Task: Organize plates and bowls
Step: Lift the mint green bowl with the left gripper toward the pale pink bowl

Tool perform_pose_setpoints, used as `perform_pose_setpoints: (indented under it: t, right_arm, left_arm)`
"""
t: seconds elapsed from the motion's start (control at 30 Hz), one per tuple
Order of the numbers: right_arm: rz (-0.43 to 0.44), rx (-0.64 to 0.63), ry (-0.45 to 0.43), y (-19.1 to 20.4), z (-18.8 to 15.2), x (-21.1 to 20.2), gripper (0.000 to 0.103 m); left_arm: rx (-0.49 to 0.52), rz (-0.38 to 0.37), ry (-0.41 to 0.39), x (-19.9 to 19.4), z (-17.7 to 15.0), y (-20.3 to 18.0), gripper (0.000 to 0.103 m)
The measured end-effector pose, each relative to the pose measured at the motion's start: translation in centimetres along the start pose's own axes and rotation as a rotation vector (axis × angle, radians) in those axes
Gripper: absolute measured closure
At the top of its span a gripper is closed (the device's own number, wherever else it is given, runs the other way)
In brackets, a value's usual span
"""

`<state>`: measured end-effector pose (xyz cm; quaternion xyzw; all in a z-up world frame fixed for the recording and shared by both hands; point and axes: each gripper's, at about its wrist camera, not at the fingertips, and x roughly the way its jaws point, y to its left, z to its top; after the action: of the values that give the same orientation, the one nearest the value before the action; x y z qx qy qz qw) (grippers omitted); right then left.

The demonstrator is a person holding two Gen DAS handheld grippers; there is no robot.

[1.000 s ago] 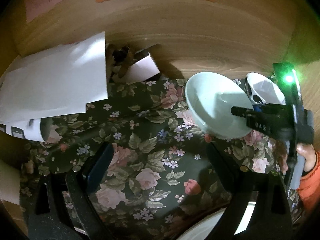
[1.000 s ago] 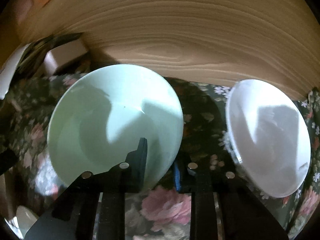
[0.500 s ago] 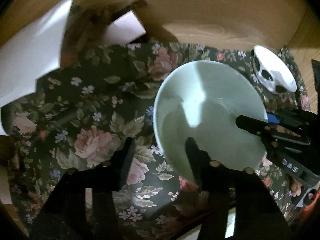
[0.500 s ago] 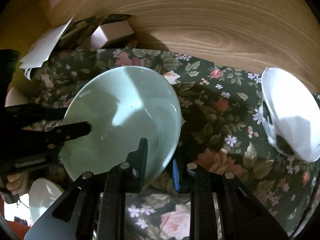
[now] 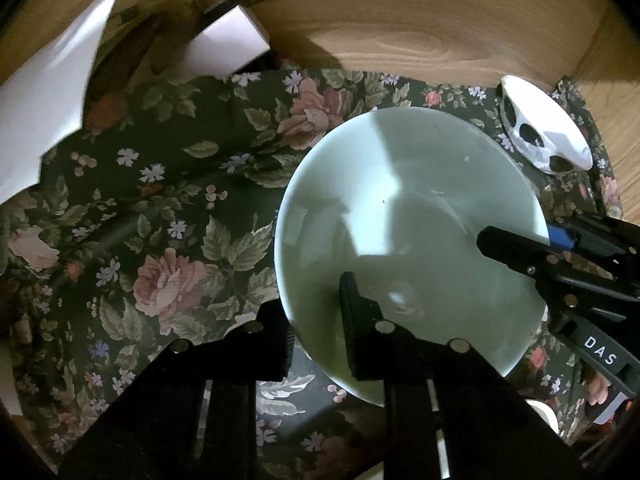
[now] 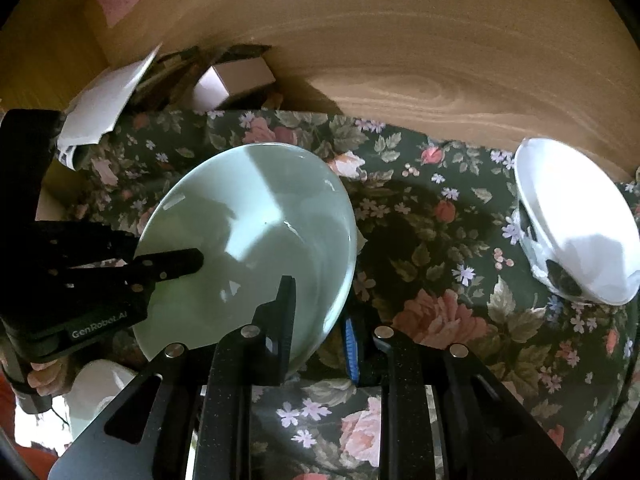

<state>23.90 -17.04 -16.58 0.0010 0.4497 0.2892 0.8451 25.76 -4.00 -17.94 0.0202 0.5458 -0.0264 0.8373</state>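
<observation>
Left wrist view runs, from the left, from a white sheet of paper (image 5: 44,92) at the far left edge, past a small white box (image 5: 228,46) against the wooden wall (image 5: 400,20), across the dark floral cloth (image 5: 160,208) that covers the surface. Right of centre sits the pale green bowl (image 5: 408,240), tilted with its opening toward the camera. The left gripper (image 5: 320,328) has just been closing and now pinches the bowl's near rim: one finger lies inside the bowl, the other outside under the wall. From the right, the right gripper (image 5: 532,244) clamps the opposite rim, one black finger over the inner surface and a blue-padded finger behind the edge. Farther right, near the wall, a white bowl with black patches (image 5: 540,136) rests on the cloth, apart from the green one.

Right wrist view, again from the left: the left gripper (image 6: 160,264) reaches in from the left edge, a hand (image 6: 44,376) below it, its finger lying on the pale green bowl's (image 6: 256,240) inner face. A white object (image 6: 96,388) shows low at the left, too hidden to identify. The right gripper (image 6: 320,320) is closed on the bowl's near right rim. Across bare floral cloth (image 6: 420,240), the white bowl with black patches (image 6: 576,232) stands at the far right.
</observation>
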Motion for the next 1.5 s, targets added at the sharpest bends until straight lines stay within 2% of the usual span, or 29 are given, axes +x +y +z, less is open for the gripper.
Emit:
perform_pose_setpoints:
  t: [0.37,0.73,1.13,1.5]
  right_arm:
    - [-0.018,-0.015,-0.106,2.3,-0.1,-4.6,0.084]
    - [-0.027,-0.04,-0.187,6.4,-1.3,-8.7,0.084]
    - [-0.01,-0.088,-0.22,11.5,-3.2,-10.5,0.084]
    - [0.043,-0.129,-0.211,16.0,-4.7,-10.2,0.084]
  left_arm:
    - [-0.001,-0.018,-0.119,-5.3,-1.1,0.7,0.083]
    - [-0.015,-0.039,-0.219,-10.6,-4.0,1.8,0.083]
    - [-0.057,-0.04,-0.28,-13.8,-9.0,4.2,0.083]
    - [-0.113,-0.021,-0.308,-16.0,-13.7,7.4,0.083]
